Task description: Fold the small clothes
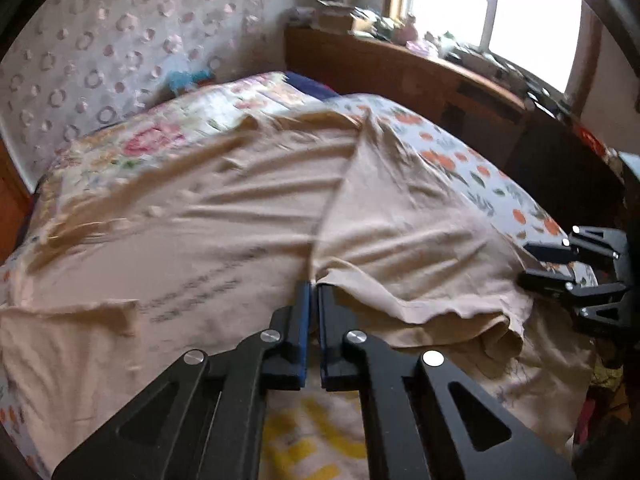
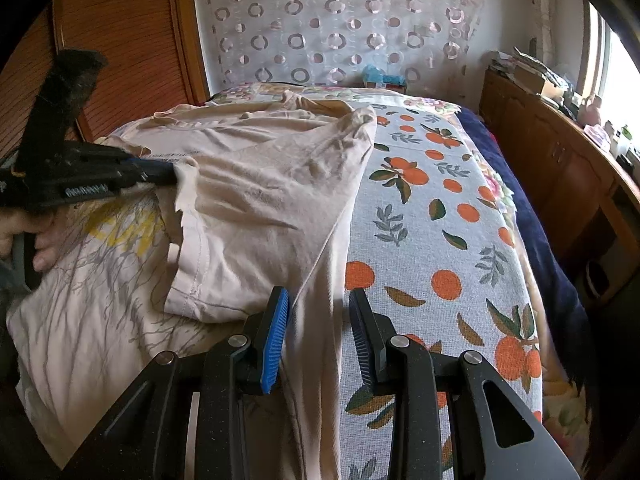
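Right wrist view: our left gripper [image 2: 176,174] clenches the T-shirt [image 2: 256,184] hem; our right gripper [image 2: 318,336] stands released, apparently astride its side edge.

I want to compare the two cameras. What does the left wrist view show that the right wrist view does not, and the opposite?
Only the left wrist view shows the bright window and faint dark print lines on the beige shirt.

Only the right wrist view shows the person's hand on the left gripper's handle, and the wooden panel behind it.

Both show the shirt, the orange-print bedcover, the left gripper shut on a folded shirt edge, and the right gripper with its jaws apart.
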Tool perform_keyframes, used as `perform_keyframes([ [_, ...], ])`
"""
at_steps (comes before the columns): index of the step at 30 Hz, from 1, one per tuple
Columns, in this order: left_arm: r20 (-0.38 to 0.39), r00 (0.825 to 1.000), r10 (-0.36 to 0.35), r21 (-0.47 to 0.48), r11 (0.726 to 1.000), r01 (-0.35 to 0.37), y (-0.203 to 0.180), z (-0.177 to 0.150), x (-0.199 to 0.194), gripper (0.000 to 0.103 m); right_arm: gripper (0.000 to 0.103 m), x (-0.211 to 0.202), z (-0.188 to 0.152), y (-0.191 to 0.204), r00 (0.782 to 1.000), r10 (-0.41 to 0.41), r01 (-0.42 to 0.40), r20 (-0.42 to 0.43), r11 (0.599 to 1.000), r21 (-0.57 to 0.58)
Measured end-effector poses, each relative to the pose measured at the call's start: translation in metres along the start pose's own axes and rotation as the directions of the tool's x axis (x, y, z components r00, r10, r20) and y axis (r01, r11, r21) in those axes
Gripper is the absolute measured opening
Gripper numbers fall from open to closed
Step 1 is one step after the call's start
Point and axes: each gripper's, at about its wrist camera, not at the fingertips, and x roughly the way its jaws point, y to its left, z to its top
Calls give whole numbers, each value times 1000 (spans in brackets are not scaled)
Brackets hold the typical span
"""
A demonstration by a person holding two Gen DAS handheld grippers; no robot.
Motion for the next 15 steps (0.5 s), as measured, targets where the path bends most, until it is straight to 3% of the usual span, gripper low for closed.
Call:
perform_keyframes([
  [4, 7, 1000, 1, -59, 998, -1, 20, -1, -12, 9, 32, 0, 0, 0, 1000, 4, -4, 0, 1000, 0],
  [6, 6, 1000, -13, -57, 998, 13, 26, -4, -17, 34, 33, 0, 0, -1, 1000, 5, -5, 1, 1000, 4],
  [7, 16, 1000, -2, -57, 998, 3, 29, -5, -21, 40, 33, 0, 0, -2, 1000, 8, -8, 2, 1000, 7],
  [10, 37, 999, 24, -73, 997, -21, 43, -10, -35, 46, 33, -1, 1, -3, 1000, 8, -8, -3, 1000, 7],
  [12, 52, 998, 42, -89, 995, -37, 55, -14, -45, 61, 33, -1, 4, -4, 1000, 5, -5, -6, 1000, 12],
  [15, 58, 994, 90, -123, 989, -82, 85, -19, -59, 72, 33, 0, 19, -7, 1000, 24, -24, 11, 1000, -17],
])
